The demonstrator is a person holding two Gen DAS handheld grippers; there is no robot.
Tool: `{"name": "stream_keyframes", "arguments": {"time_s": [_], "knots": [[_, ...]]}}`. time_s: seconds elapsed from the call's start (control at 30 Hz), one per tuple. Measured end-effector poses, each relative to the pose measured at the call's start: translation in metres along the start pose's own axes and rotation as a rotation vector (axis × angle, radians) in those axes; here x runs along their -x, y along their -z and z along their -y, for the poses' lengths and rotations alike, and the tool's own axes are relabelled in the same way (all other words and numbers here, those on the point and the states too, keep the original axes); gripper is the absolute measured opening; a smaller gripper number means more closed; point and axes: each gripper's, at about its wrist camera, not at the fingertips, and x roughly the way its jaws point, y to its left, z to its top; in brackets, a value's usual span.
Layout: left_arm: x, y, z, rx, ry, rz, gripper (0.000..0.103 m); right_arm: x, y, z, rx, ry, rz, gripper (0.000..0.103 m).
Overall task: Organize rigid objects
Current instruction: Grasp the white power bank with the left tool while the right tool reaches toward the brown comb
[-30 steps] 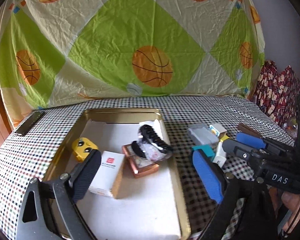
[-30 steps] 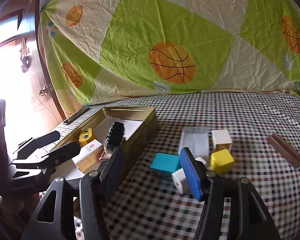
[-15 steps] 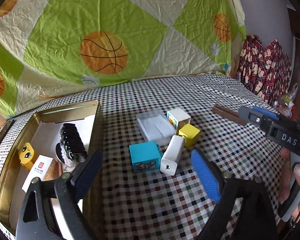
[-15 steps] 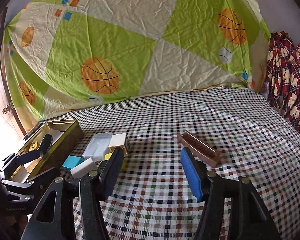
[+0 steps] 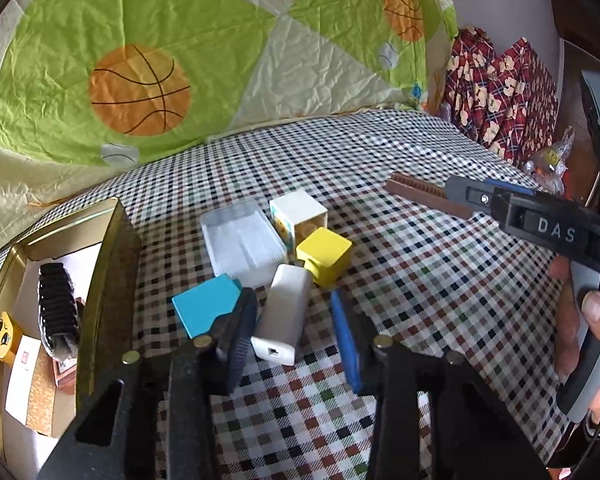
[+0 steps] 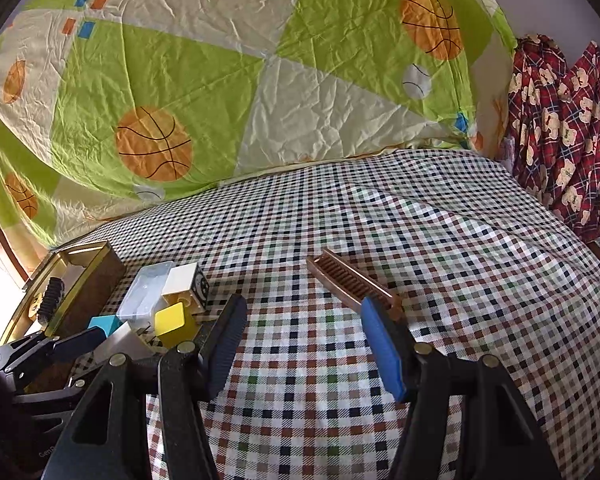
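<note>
Far left of my left gripper (image 5: 292, 336), the gold tin (image 5: 108, 264) holds a black ridged piece (image 5: 58, 312), a yellow face block (image 5: 5, 334) and a white-and-cork box (image 5: 32, 388). Just right of the tin wall, the teal block (image 5: 204, 308) sits against my left finger pad. Between the pads lies the white charger (image 5: 284, 316), socket end toward me; jaws are narrowed around it, but I cannot tell whether the pads touch it. Ahead of the charger: clear plastic box (image 5: 240, 240), white cube (image 5: 298, 212), yellow cube (image 5: 324, 254), clustered together. Further right, the brown comb (image 6: 352, 284) lies alone on the checked cloth (image 6: 440, 240), well apart from the cluster. My right gripper (image 6: 304, 344) is spread wide, with nothing between its pads; the comb's near end sits just beyond the blue right pad.
</note>
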Motion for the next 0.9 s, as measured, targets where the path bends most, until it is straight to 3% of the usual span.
{"name": "stream_keyframes", "arguments": {"time_s": [0.07,0.17,0.37,0.4,0.57,0.7,0.9], "knots": [[-0.001,0.002,-0.002,0.021,0.036,-0.021,0.023,-0.004,-0.002,0.007,-0.01,0.009,-0.014,0.062],[0.002,0.004,-0.002,0.024,0.036,-0.007,0.023,-0.005,-0.001,0.017,-0.05,-0.003,-0.024,0.062],[-0.015,-0.003,-0.009,0.058,0.046,-0.06,0.023,-0.013,-0.002,0.008,-0.023,0.007,-0.036,0.062],[-0.016,-0.004,-0.011,0.065,0.048,-0.057,0.02,-0.015,-0.003,0.007,-0.019,0.009,-0.039,0.062],[-0.008,-0.009,-0.013,0.058,0.025,0.012,0.019,-0.026,-0.008,0.004,0.019,0.017,-0.061,0.062],[-0.004,-0.019,-0.026,0.115,0.01,0.067,0.019,-0.037,-0.013,0.001,0.071,0.003,-0.086,0.062],[-0.015,-0.02,-0.037,0.159,0.001,0.068,0.019,-0.062,-0.019,-0.004,0.112,-0.004,-0.159,0.062]]}}
